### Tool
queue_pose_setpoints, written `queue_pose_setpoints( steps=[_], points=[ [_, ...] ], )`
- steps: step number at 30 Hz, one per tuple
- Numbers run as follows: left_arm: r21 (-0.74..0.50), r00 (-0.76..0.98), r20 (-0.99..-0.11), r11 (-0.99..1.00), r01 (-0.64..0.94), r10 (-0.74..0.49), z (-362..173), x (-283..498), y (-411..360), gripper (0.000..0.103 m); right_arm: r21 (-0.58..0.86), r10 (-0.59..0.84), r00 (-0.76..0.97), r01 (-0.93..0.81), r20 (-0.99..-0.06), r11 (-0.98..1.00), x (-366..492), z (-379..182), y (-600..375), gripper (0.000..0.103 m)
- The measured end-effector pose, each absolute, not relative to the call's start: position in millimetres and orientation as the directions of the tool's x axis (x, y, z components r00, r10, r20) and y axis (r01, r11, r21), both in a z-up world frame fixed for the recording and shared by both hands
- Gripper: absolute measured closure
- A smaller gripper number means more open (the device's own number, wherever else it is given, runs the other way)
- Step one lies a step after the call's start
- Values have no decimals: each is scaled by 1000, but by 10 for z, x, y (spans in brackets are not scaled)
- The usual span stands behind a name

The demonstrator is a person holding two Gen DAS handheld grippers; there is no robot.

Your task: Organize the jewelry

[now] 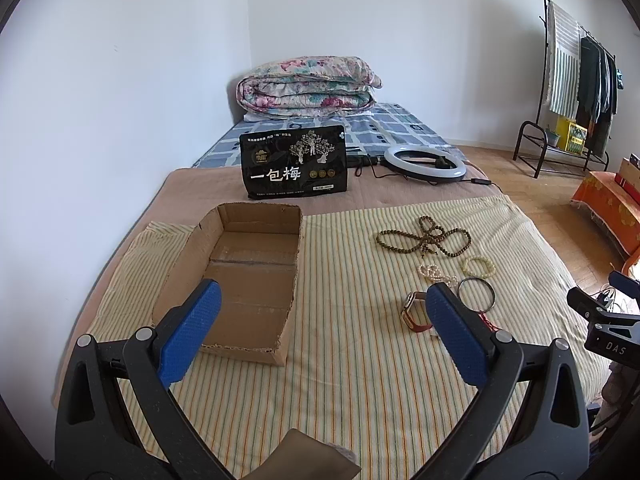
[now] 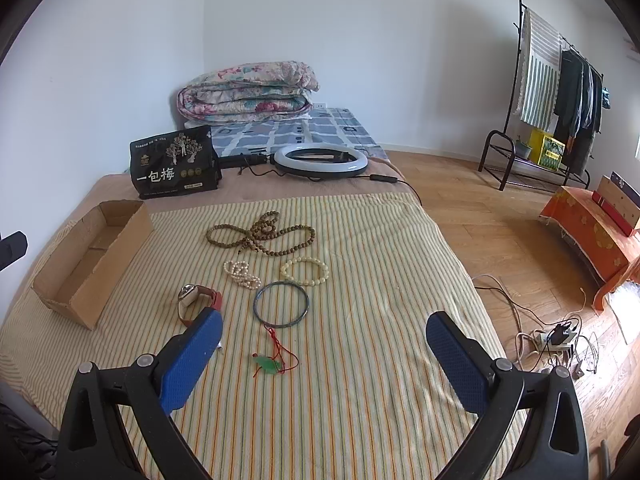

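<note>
Clearly both the left gripper (image 1: 322,322) and the right gripper (image 2: 324,350) stand wide open and hold nothing. Ahead of the right jaws lie the stiff bangle (image 2: 281,304), which should take a firm pinch across its rim, and the limp bead strands (image 2: 260,234), likely to sag and slip, so best pinched mid-loop. The jade pendant (image 2: 267,364) between the jaws looks fragile. The cardboard box (image 1: 244,280) sits ahead of the left jaws.
</note>
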State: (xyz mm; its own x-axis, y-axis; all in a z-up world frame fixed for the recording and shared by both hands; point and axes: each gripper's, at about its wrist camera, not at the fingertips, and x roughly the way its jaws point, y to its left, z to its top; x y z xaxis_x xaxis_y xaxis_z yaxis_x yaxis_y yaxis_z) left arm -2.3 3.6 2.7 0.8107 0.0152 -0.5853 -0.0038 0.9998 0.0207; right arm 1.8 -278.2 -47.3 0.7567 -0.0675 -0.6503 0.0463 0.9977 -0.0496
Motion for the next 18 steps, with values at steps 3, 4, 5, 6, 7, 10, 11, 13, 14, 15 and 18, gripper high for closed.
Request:
queue_pose_setpoints(
  steps=[3,4,5,6,7,10,11,13,14,15,18],
  points=[
    [22,809,-588,1000,-3,16,24,-23,20,0,-43,-64,754,47,-653,998,26,-477,-2777,0],
    [23,809,-588,1000,-4,17,1,-14,9,0,-41,-63,754,48,-654,998,27,-472,-2788,0],
    [23,809,-587,1000,-5,18,1,-16,7,0,-40,-63,754,48,-654,998,23,-473,-2785,0],
    [21,809,-587,1000,-3,15,-1,-12,13,0,-40,-63,754,48,-653,998,22,-473,-2785,0],
    [20,809,-587,1000,-1,12,-3,-13,11,0,-42,-64,754,48,-653,998,26,-472,-2786,0],
    [27,807,-591,1000,10,8,-46,3,-33,0,-40,-62,753,47,-655,998,26,-475,-2787,0],
    [37,804,-595,999,19,6,-65,10,-63,0,-40,-62,752,48,-656,998,24,-478,-2785,0],
    [62,796,-605,998,32,12,-107,33,-119,0,-36,-61,750,49,-659,998,26,-479,-2798,0],
    [72,794,-608,997,36,15,-121,41,-138,0,-32,-60,748,51,-661,998,23,-480,-2808,0],
    [81,791,-611,996,43,16,-135,50,-157,0,-29,-58,746,53,-663,998,27,-480,-2819,0],
    [97,782,-623,993,74,2,-188,75,-224,0,-13,-52,739,59,-671,998,34,-485,-2869,0]
  ],
)
